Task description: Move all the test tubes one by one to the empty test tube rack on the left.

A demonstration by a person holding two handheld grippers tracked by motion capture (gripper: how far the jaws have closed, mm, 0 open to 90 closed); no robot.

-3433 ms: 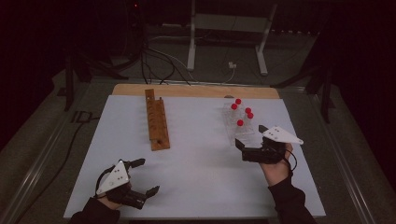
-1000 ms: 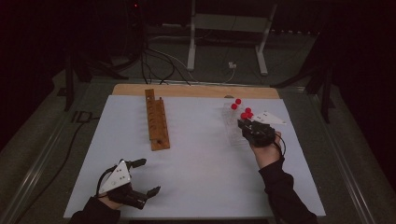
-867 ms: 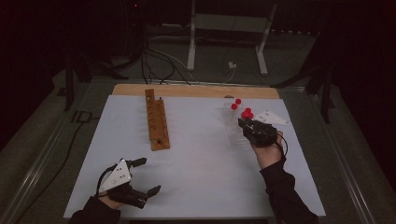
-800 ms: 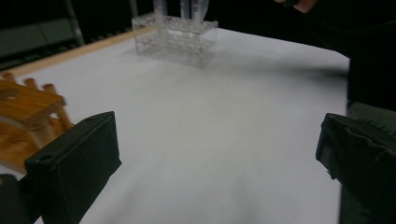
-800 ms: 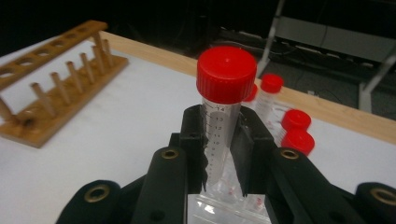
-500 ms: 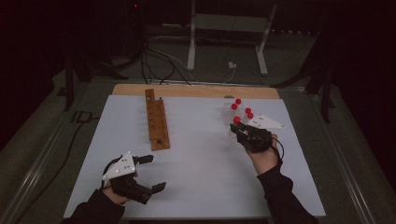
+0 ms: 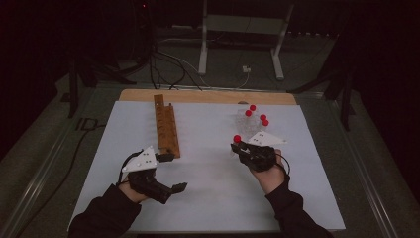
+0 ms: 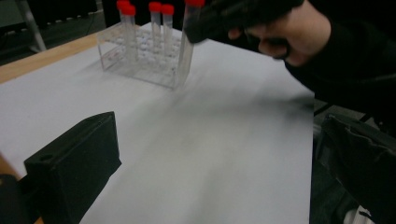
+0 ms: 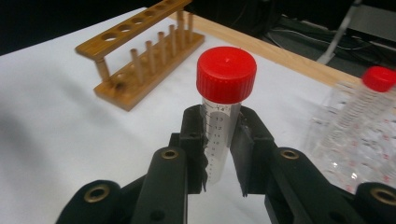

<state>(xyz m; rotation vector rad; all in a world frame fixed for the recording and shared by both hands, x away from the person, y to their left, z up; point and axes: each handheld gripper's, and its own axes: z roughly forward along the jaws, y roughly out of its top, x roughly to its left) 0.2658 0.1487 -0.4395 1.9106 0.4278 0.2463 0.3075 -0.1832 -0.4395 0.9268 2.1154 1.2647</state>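
Red-capped tube (image 9: 222, 116): now lifted out of clear rack (image 7: 247, 121), clamped upright in right gripper (image 9: 219, 154), heading toward wooden rack (image 7: 166, 130). Left gripper (image 7: 171, 173): spread wide, nothing held, moved forward.

Dark room, grey floor (image 7: 381, 163), white metal stand legs (image 7: 203, 47), cables (image 7: 163, 59) behind table

tabletop (image 7: 208, 208): white sheet over wood
cables (image 7: 163, 57): on floor beyond far edge
stand legs (image 7: 203, 49): white, farther back
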